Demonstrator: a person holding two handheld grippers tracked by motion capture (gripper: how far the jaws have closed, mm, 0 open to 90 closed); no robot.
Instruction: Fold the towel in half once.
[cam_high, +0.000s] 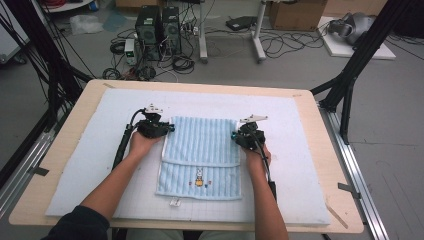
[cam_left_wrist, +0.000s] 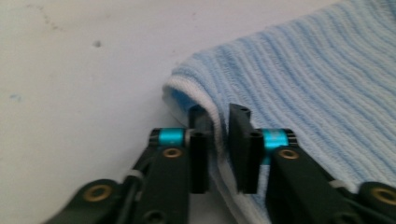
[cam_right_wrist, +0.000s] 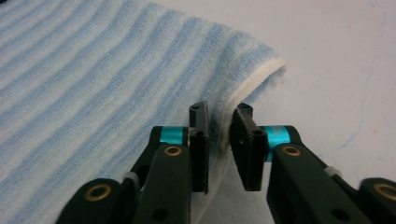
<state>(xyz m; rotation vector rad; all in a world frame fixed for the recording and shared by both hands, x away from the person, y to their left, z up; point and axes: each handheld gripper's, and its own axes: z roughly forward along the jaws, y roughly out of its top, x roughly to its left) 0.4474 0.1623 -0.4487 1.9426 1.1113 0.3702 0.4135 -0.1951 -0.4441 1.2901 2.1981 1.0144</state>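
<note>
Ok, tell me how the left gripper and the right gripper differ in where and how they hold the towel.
The left gripper pinches the striped towel at its left edge; the right gripper pinches the right edge. In the high view the left gripper sits slightly farther up the table than the right gripper. Both have their jaws closed on the white hem of the folded-over upper layer, near the fold's corners, with a hand behind each.

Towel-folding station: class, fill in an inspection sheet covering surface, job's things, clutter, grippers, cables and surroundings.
Surface: white mat on a wooden table.
Job's things: striped blue towel, partly folded, far part doubled over.
Clutter: small white tag by the towel's near edge.
Grippers: left hand-held gripper and right hand-held gripper each pinch a folded towel edge.
Cables: loose cables on the floor.
Surroundings: computer towers, cardboard box.
</note>
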